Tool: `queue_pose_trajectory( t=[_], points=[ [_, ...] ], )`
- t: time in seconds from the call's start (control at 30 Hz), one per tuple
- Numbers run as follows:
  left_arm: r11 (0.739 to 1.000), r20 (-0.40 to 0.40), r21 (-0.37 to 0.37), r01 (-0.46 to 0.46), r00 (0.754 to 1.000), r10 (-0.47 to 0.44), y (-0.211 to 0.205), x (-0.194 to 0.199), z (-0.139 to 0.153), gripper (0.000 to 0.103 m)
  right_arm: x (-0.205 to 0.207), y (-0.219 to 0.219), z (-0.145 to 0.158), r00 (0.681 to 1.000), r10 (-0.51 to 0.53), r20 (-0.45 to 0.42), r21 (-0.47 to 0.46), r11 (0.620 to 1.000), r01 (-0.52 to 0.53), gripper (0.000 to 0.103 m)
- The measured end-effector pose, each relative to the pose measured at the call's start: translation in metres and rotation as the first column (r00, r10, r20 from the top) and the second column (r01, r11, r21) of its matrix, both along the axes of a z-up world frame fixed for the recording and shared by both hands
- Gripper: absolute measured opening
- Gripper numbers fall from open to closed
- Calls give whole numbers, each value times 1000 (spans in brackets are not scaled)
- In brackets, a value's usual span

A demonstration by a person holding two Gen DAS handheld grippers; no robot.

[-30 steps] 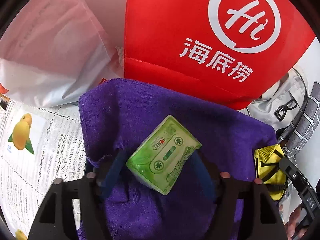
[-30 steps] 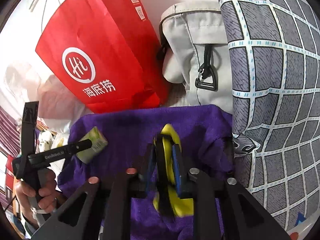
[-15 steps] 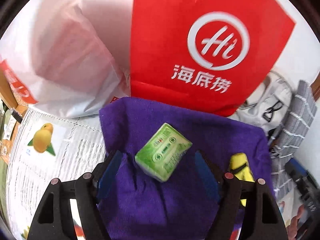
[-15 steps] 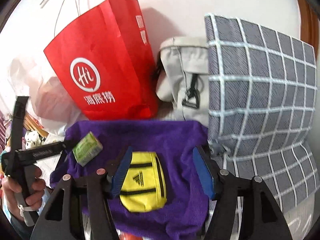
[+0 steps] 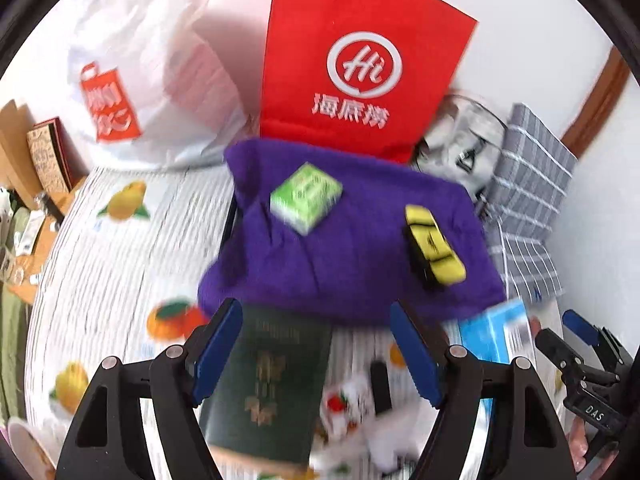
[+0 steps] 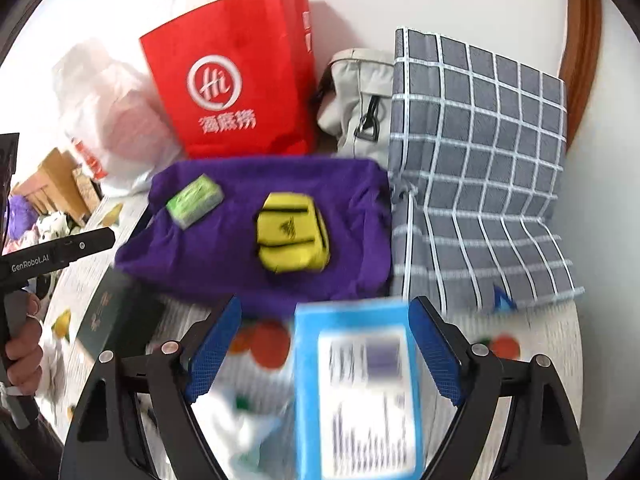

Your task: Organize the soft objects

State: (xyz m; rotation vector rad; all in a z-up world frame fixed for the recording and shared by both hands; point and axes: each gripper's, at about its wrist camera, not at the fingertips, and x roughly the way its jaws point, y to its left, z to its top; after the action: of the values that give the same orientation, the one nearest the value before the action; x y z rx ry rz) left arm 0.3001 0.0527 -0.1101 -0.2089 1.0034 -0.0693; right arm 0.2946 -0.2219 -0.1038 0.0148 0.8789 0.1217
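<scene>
A purple towel [image 5: 360,240] [image 6: 224,248] lies on the table in front of a red paper bag. On it rest a green tissue pack [image 5: 306,196] [image 6: 195,200] at the left and a small yellow pouch [image 5: 434,246] [image 6: 291,240] at the right. My left gripper [image 5: 316,348] is open and empty, held back from the towel above a dark green booklet [image 5: 268,384]. My right gripper [image 6: 324,348] is open and empty, above a light blue box [image 6: 360,384].
A red paper bag [image 5: 360,76], a white plastic bag [image 5: 132,80], a grey bag [image 6: 360,100] and a grey checked cushion [image 6: 480,172] stand behind and right of the towel. A fruit-print cloth [image 5: 112,264] covers the table. White crumpled items [image 5: 360,420] lie near the front.
Both grippers have pulled back and up from the towel. The right gripper let go of the yellow pouch, which now lies on the towel. The booklet and blue box came into view.
</scene>
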Motion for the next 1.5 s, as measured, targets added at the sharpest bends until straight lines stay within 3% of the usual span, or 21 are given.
queue_pose_trajectory(
  t=[0.13, 0.33, 0.4, 0.47, 0.5, 0.57, 0.6, 0.83, 1.23, 1.37, 1.5],
  points=[
    [1000, 2, -24, -1, 1000, 1, 5, -39, 0, 75, -37, 9, -3, 999, 1, -41, -42, 999, -3, 89],
    [999, 20, -25, -23, 1000, 24, 14, -86, -9, 75, -97, 14, -9, 999, 22, 35, 103, 994, -25, 88],
    [999, 15, -21, -37, 999, 37, 19, -99, -16, 75, -113, 23, -15, 996, 56, 71, 130, 989, -65, 81],
    [999, 7, -28, -47, 999, 47, 22, -106, -23, 75, -126, 36, -21, 990, 91, 103, 110, 989, -103, 56],
    [998, 0, -32, -54, 999, 54, 25, -111, -28, 75, -129, 44, -25, 988, 114, 105, 91, 988, -123, 49],
    [997, -13, -42, -65, 998, 64, 29, -118, -35, 75, -135, 63, -40, 981, 176, 81, 64, 981, -181, 18],
    [997, -20, -47, -65, 998, 64, 32, -122, -39, 75, -135, 73, -49, 977, 204, 60, 47, 977, -207, 14],
    [996, -20, -55, -67, 998, 66, 43, -140, -48, 75, -131, 101, -77, 963, 267, 36, 7, 963, -268, 14],
    [998, -31, -39, -41, 999, 40, 34, -146, -57, 75, -120, 117, -91, 946, 323, 7, -62, 945, -322, 18],
    [999, -37, -39, -38, 999, 36, 31, -149, -59, 75, -123, 126, -96, 927, 374, -21, -69, 925, -375, 27],
    [999, -37, -28, -32, 999, 31, 30, -154, -61, 75, -124, 141, -108, 914, 405, -30, -149, 902, -404, 38]
  ],
)
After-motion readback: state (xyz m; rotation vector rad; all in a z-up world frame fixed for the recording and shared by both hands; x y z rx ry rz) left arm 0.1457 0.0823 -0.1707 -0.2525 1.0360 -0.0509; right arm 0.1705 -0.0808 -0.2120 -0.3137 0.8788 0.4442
